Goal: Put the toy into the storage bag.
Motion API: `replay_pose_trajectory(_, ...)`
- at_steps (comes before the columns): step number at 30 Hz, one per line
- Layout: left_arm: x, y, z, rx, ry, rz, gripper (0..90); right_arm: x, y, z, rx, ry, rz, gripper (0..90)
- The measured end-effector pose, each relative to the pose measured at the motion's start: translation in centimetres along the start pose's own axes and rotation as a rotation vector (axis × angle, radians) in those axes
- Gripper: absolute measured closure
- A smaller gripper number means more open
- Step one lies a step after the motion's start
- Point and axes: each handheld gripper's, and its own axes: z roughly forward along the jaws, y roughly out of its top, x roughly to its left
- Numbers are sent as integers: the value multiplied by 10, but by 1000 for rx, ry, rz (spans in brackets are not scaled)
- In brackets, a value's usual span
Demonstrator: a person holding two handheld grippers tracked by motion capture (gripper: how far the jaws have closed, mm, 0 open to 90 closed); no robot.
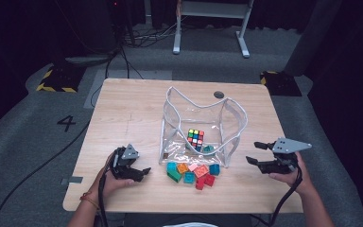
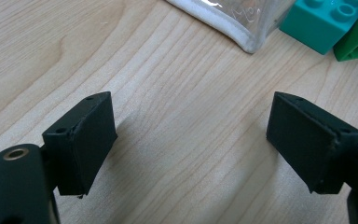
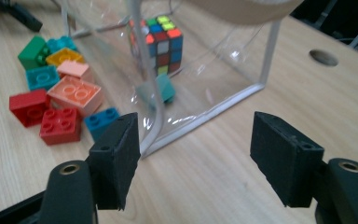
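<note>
Both grippers, left gripper (image 1: 144, 171) and right gripper (image 1: 254, 152), unclenched, nothing held. Right nearest bricks (image 1: 192, 173): approach 1 brick from right, avoid clear bag (image 1: 234, 124) wall.

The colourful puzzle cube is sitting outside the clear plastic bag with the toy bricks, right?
Not quite. The colourful puzzle cube sits inside the clear plastic bag, as the high view and the right gripper view show. The toy bricks lie outside it on the wooden table.

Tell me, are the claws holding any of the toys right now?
No. The left claw and the right claw are both open over bare table, with nothing between their jaws. The blocks lie untouched.
</note>
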Motion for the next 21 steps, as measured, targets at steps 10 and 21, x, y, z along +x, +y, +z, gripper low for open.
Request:
replay_pose_trajectory(10, 0, 0, 0, -4, -2, 2, 158, 33, -26, 24, 16, 142, -19, 458)
replay_pose_trajectory(21, 0, 0, 0, -1, -3, 1, 158, 51, -24, 59, 29, 201, -69, 533)
